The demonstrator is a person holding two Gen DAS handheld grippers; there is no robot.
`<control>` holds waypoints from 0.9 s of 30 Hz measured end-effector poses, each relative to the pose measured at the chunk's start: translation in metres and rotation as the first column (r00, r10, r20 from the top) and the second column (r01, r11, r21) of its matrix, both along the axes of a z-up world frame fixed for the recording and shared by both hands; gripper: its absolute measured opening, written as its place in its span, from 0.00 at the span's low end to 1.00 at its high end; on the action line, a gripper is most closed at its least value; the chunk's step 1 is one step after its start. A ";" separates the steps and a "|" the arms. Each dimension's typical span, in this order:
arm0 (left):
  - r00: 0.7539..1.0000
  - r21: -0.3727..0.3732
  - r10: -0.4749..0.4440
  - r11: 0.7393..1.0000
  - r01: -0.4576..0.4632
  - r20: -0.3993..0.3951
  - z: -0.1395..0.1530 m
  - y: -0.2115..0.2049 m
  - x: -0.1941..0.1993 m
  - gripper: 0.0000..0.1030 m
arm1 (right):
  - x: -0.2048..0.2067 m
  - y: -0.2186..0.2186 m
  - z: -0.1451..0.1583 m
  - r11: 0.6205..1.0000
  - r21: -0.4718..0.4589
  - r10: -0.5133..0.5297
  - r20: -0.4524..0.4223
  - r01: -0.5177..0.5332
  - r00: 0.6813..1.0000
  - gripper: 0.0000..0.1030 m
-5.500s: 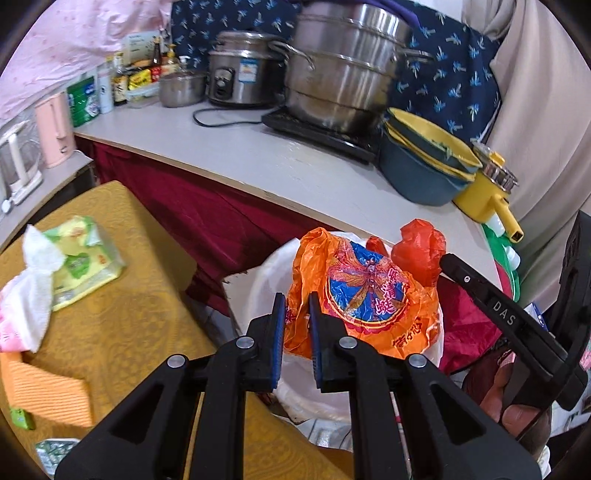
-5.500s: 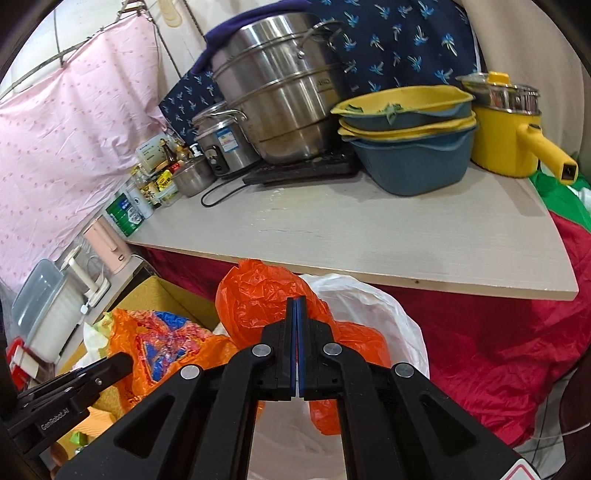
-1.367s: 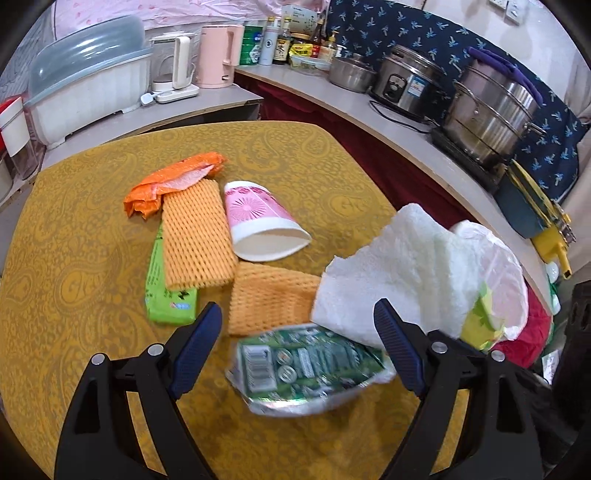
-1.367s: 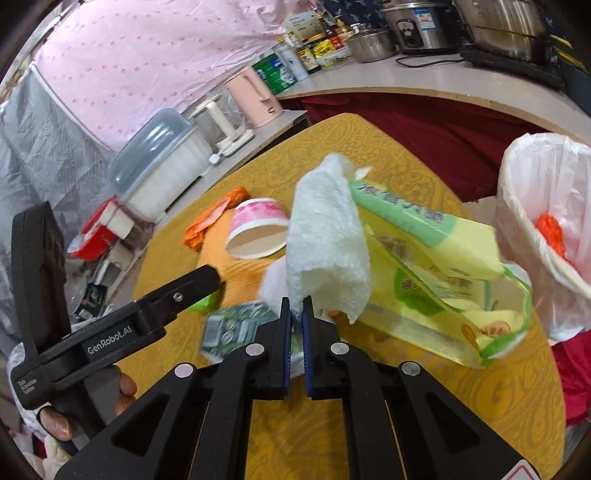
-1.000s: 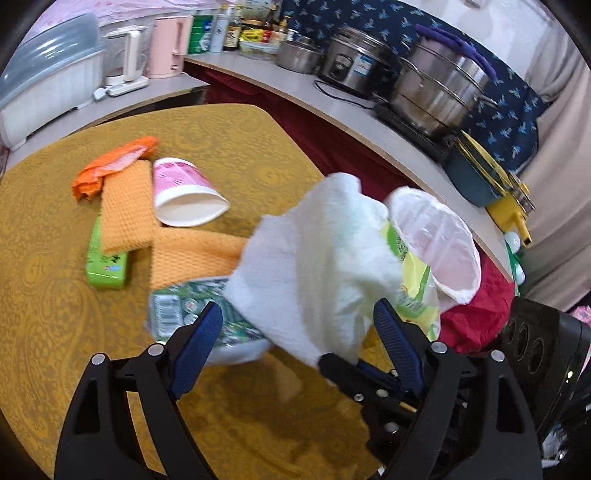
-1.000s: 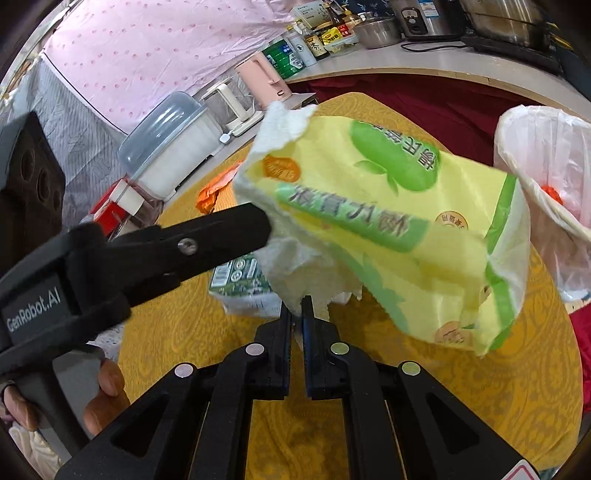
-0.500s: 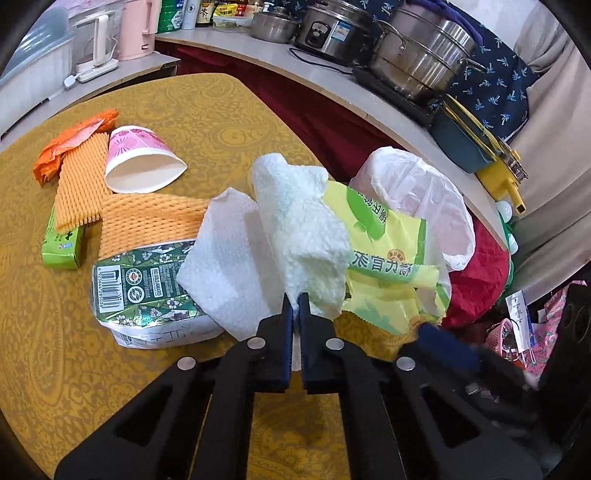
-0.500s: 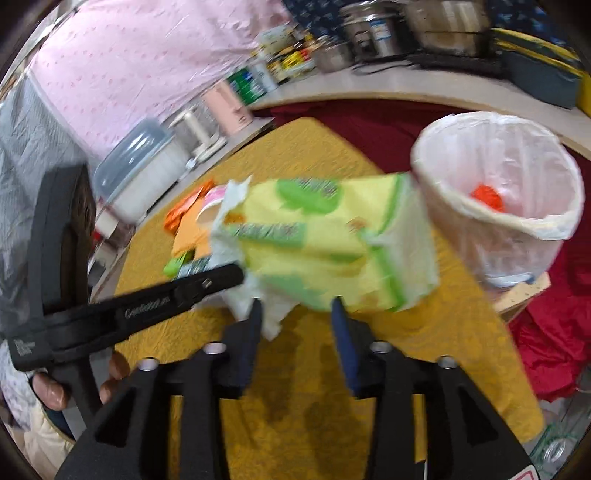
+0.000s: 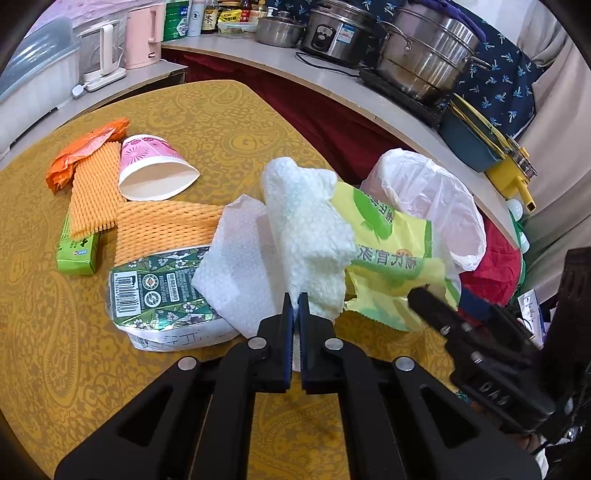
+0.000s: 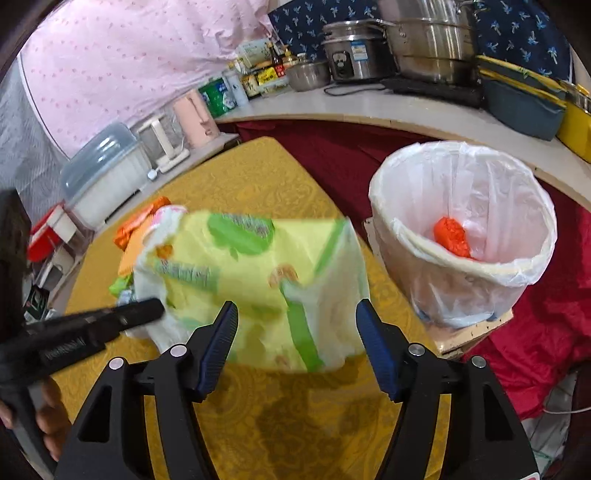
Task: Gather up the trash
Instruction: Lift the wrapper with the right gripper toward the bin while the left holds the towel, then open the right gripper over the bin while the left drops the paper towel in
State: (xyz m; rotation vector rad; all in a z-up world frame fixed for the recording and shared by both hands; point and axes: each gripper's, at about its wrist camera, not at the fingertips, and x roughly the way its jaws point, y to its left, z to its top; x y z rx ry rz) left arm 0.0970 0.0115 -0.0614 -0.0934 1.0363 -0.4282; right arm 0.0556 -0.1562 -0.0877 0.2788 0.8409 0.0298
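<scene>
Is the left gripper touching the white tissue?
Touching. The left wrist view shows the left gripper shut, with the white tissue pinched between its fingertips.

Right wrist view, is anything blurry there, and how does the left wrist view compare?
Right wrist view: the yellow-green tissue packet is smeared by motion blur, print unreadable; the lined trash bin stays sharp. Left wrist view: packet and white tissue look crisp; fisheye bends the countertop.

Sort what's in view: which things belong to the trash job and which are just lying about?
Job:
tissue pack
paper towel in left gripper
bin
cup
foam nets
green wrapper
right gripper

Lying about:
kettle
steamer pot
rice cooker
basins
</scene>
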 end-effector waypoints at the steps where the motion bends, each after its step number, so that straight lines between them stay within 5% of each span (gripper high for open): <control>1: 1.000 0.001 0.001 1.000 -0.001 0.000 0.000 0.001 0.000 0.02 | -0.001 -0.001 -0.005 1.000 0.001 0.000 -0.007 0.000 1.000 0.61; 2: 1.000 0.002 0.004 1.000 -0.004 -0.001 0.000 0.002 0.000 0.02 | 0.000 -0.002 -0.010 1.000 -0.001 -0.006 -0.020 0.006 1.000 0.58; 4: 1.000 0.002 0.003 1.000 -0.003 -0.002 0.000 0.001 0.000 0.02 | 0.003 -0.007 -0.016 1.000 0.014 -0.021 -0.039 0.021 0.999 0.32; 9: 0.999 0.005 0.017 1.000 -0.017 0.032 0.011 0.008 -0.002 0.01 | 0.002 -0.027 -0.004 0.995 0.040 -0.090 -0.010 0.090 0.996 0.16; 20: 0.990 -0.010 0.043 0.999 -0.042 0.133 0.055 0.007 0.020 0.01 | 0.008 -0.110 0.069 0.958 0.052 -0.287 0.159 0.282 0.945 0.11; 27: 0.973 -0.016 -0.048 0.998 0.053 0.226 0.090 -0.052 0.041 0.01 | 0.033 -0.164 0.069 0.929 0.036 -0.370 0.143 0.368 0.918 0.11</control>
